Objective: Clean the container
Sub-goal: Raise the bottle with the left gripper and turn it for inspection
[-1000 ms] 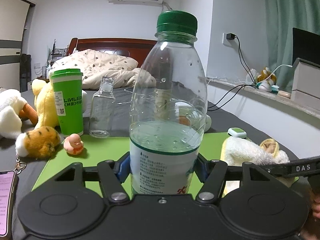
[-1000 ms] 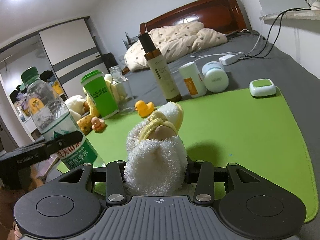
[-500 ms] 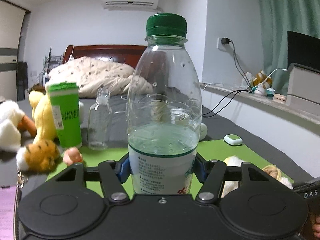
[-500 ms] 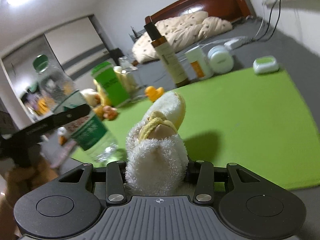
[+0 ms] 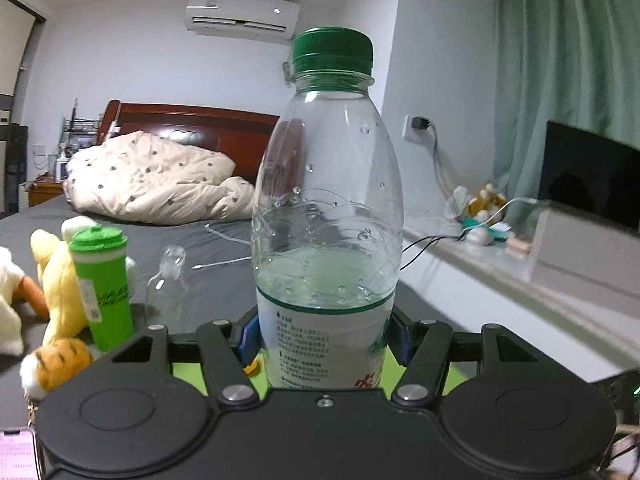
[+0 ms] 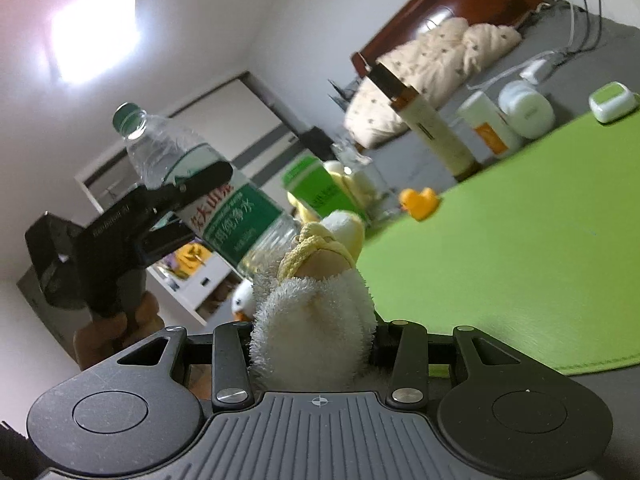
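Observation:
A clear plastic water bottle (image 5: 326, 220) with a green cap, about half full, stands upright between the blue pads of my left gripper (image 5: 324, 334), which is shut on its labelled lower part. From the right wrist view the bottle (image 6: 224, 208) hangs in the air, off the green mat (image 6: 520, 248), with a black finger (image 6: 196, 180) across it. My right gripper (image 6: 312, 344) is shut on a fluffy white and yellow cloth (image 6: 312, 312), whose tip sits just below and right of the bottle's base.
Behind the bottle stand a green cup (image 5: 102, 288), a small glass bottle (image 5: 168, 284) and plush toys (image 5: 52, 360). On the mat's far side are a rubber duck (image 6: 420, 202), a tall lotion bottle (image 6: 428, 120), white jars (image 6: 526, 108) and a small box (image 6: 612, 100). A phone (image 5: 16, 456) lies at the near left.
My left gripper has risen with the bottle, which now hangs above the mat. The right wrist view has tilted, and the cloth's tip now points at the bottle's base.

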Action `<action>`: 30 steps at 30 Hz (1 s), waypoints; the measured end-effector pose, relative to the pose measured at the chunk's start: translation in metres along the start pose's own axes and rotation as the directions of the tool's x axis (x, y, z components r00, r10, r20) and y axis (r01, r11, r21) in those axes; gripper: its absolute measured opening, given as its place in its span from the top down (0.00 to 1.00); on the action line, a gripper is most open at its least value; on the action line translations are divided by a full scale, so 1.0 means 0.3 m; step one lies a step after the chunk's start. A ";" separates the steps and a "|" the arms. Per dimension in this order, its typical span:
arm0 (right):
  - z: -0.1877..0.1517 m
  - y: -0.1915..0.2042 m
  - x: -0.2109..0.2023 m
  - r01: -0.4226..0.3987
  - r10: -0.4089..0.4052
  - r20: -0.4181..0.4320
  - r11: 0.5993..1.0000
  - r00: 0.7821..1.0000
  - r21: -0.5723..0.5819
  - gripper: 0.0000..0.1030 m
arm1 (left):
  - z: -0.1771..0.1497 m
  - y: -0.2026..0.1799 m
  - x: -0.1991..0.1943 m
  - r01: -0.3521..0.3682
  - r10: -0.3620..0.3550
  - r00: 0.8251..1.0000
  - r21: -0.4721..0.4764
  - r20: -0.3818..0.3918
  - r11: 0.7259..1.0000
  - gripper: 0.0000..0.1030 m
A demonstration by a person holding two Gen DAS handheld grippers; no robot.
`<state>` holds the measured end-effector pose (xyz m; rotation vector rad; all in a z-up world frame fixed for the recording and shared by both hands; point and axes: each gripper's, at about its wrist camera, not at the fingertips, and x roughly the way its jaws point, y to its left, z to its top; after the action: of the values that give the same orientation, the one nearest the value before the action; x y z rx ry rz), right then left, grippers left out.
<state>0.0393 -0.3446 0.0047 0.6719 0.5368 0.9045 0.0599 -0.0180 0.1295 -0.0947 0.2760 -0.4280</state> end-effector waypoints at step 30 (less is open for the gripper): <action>0.095 0.079 -0.006 -0.192 0.240 0.143 0.938 0.960 -0.288 0.59 | 0.177 -0.144 -0.077 0.219 -0.220 0.975 0.045 0.019 0.975 0.42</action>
<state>0.0451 -0.3443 0.0413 0.5600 0.1754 1.0913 0.0375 -0.0458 0.1925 -0.0885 0.2332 -0.6518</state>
